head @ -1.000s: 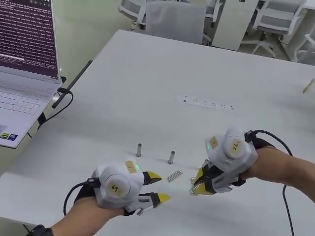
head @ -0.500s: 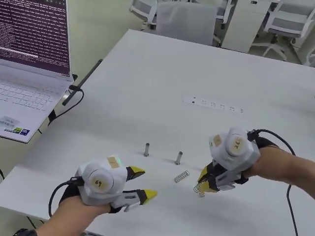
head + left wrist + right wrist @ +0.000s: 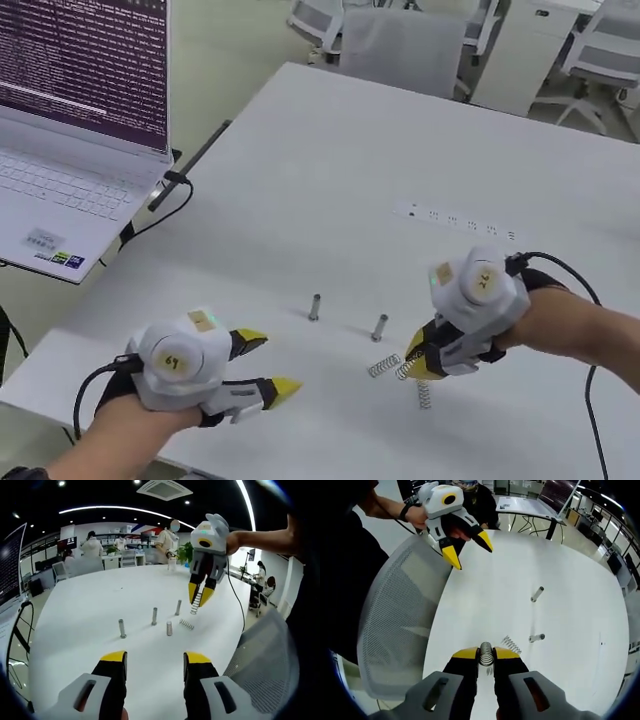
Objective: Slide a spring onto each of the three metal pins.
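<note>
My right gripper (image 3: pixel 485 655) has its fingers clamped on a spring (image 3: pixel 196 602); left gripper (image 3: pixel 155 656) fingers apart, empty; next I must centre it over a bare pin (image 3: pixel 380 326).

A: We get both grippers in the same scheme: left gripper (image 3: pixel 272 362) & right gripper (image 3: pixel 418 365), white-grey shells, black jaws, yellow tips.
B: Yep, plus tan round labels w/ dark digits. Held spring (image 3: pixel 486 654) looks silver to us, ringed light/dark; loose spring (image 3: pixel 383 366) same.
A: 2 pins, left pin (image 3: pixel 315 306) & mid pin (image 3: pixel 380 326): dull grey metal. Table (image 3: pixel 300 180) plain white.
B: Laptop (image 3: pixel 60 190) white; screen dark purple w/ pale text rows. Cable (image 3: pixel 180 183) black, power strip (image 3: pixel 460 222) white, chair (image 3: pixel 400 45) grey.
</note>
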The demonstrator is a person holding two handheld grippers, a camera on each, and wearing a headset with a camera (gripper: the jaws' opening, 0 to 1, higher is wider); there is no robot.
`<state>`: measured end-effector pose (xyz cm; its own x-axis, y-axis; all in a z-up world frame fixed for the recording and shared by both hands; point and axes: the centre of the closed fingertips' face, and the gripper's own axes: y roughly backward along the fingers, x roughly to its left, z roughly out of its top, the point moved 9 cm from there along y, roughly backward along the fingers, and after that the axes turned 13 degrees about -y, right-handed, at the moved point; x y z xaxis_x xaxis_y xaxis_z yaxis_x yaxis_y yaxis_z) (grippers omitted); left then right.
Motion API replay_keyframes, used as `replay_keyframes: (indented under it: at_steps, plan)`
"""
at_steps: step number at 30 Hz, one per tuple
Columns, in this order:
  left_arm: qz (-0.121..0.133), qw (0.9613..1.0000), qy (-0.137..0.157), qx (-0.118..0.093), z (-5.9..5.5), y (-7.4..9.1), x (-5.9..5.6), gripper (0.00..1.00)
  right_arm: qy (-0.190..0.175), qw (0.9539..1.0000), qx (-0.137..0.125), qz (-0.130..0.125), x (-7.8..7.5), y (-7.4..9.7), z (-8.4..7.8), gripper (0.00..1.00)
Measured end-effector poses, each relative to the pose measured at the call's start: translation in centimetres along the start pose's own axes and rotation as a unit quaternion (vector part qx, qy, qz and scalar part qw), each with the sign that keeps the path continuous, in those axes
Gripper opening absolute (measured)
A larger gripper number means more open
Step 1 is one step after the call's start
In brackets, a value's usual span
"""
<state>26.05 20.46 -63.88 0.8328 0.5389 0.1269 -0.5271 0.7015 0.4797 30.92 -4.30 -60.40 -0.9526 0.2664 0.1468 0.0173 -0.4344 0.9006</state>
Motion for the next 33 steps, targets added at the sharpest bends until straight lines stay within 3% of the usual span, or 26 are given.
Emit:
replay_keyframes:
  at_steps: [14,33]
  plan:
    - [0.018,0.9997,0.018,0.005,-1.3,1.7,1.2,0.49,0.016,0.9999,0.003,0.002,-1.7,-1.1,3.3,0.08]
    - [0.030,0.9990,0.034,0.006,-2.2,2.7,2.2,0.51,0.044,0.9988,0.023,0.000,-5.2,-3.3,7.2,0.08]
